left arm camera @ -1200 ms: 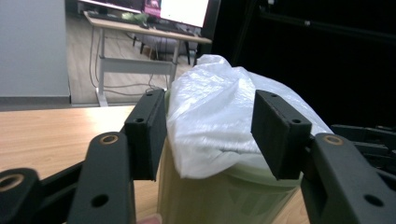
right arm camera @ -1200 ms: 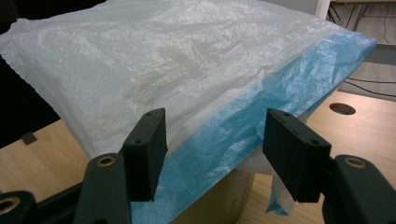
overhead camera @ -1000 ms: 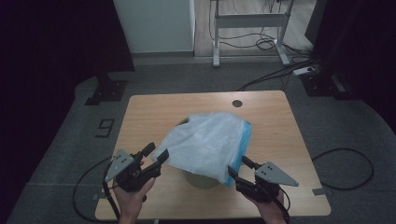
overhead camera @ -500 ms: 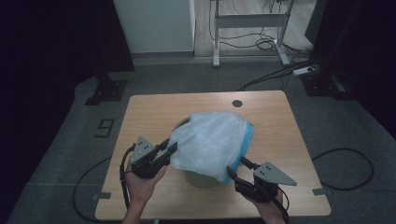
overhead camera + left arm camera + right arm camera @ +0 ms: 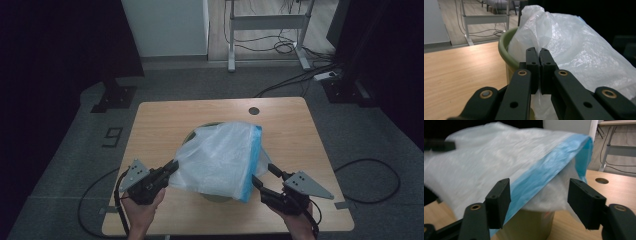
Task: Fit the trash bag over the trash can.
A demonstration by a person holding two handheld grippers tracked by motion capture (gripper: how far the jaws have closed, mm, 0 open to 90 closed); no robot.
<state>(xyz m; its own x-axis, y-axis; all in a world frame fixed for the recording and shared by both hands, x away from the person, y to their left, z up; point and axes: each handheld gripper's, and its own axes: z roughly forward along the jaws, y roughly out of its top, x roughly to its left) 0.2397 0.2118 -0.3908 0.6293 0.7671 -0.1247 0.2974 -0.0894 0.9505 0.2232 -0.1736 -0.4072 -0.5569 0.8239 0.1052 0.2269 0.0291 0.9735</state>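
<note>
now left tongs (image 5: 171, 167) just closed, pinching bag (image 5: 220, 155)

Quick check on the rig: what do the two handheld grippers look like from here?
Both are black, two-jawed. The left gripper and right gripper each carry a grey three-cornered plate on top; a black cable trails from the left one. Brass-coloured pins dot the jaw links. Forearms bare.

Wooden table (image 5: 160, 125) with round hole (image 5: 254, 110) at one o'clock; white cabinet (image 5: 165, 27) and metal desk frame (image 5: 265, 22) at twelve o'clock.
</note>
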